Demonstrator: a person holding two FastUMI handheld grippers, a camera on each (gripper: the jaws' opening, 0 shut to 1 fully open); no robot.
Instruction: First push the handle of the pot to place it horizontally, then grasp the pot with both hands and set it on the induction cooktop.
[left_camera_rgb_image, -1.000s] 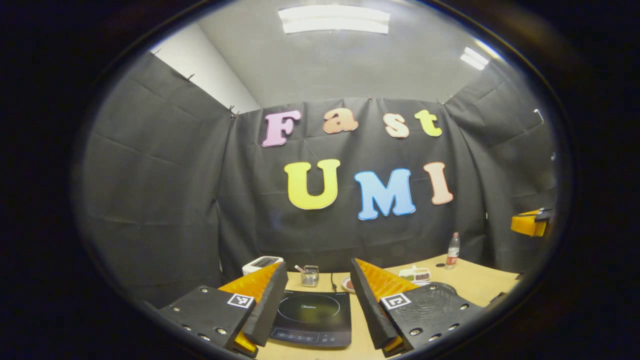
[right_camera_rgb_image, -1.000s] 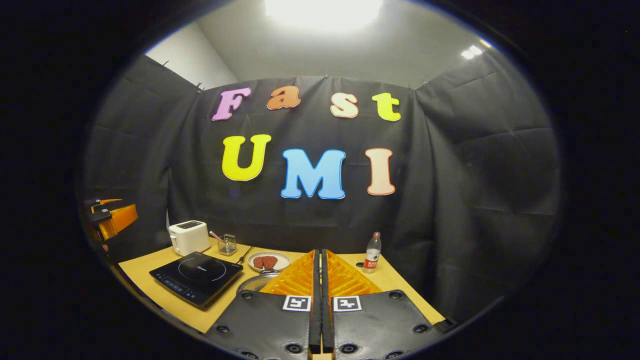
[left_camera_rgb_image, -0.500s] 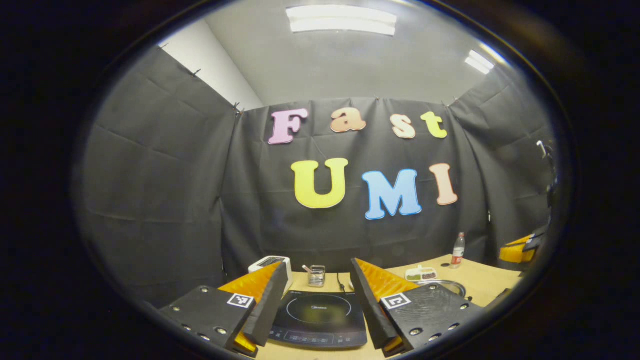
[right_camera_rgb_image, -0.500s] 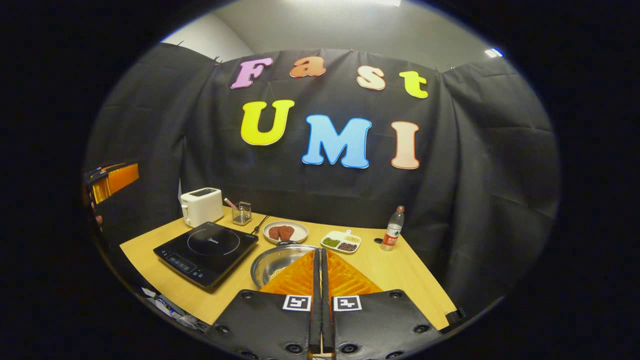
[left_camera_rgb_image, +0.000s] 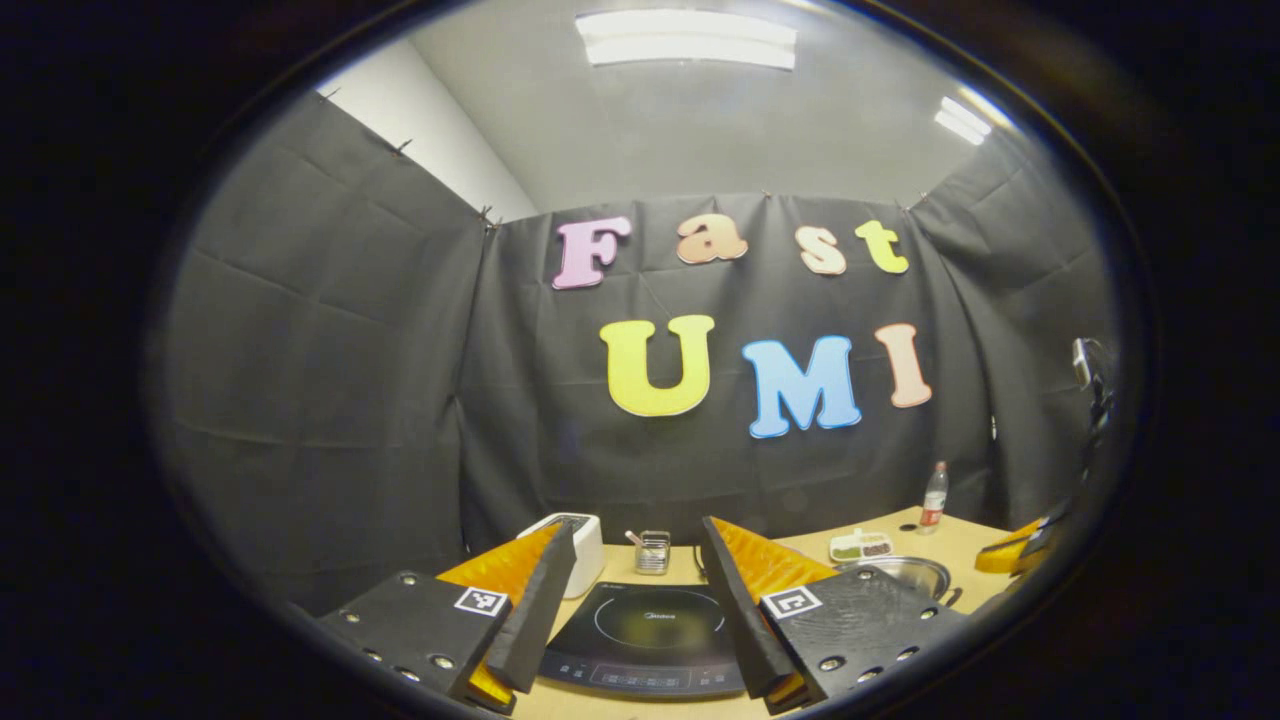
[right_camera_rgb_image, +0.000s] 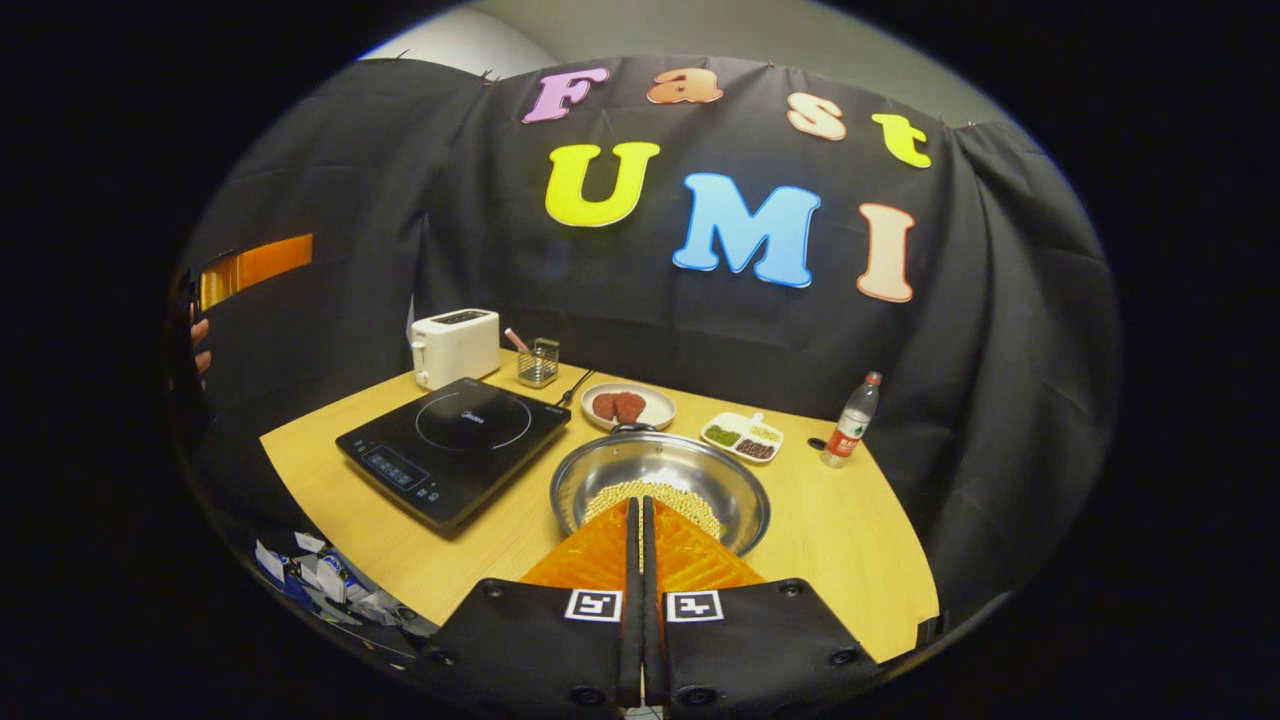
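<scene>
A black-draped booth closes in a wooden worktop (right_camera_rgb_image: 480, 545) under ceiling lights. On it sit the cooktop (right_camera_rgb_image: 455, 445) at the left, a toaster (right_camera_rgb_image: 455, 345) behind it, a small wire holder (right_camera_rgb_image: 538, 362), a plate (right_camera_rgb_image: 628, 406) with two reddish pieces, a divided dish (right_camera_rgb_image: 743, 436) and a bottle (right_camera_rgb_image: 850, 422).

The pot (right_camera_rgb_image: 660, 480) stands on the worktop just right of the cooktop, close but apart from it. It is a wide, shallow steel bowl shape with pale beans in the bottom. A dark handle shows at its far rim; how it is turned is hard to tell from here.

The right tool (right_camera_rgb_image: 641, 535) is clenched, its orange fingers pressed together on nothing, hovering over the pot's near rim. The left tool (left_camera_rgb_image: 628, 600) is released, jaws spread wide, hanging above the cooktop; the pot (left_camera_rgb_image: 900, 572) lies off to its right.

Judging by the look, the pot is stiff, smooth and slippery, moderately heavy, and the loose beans would slide if it tilts. A closed tool tip suits nudging the handle. For the lift, opposite sides of the rim or handles seem the best hold, kept level.
</scene>
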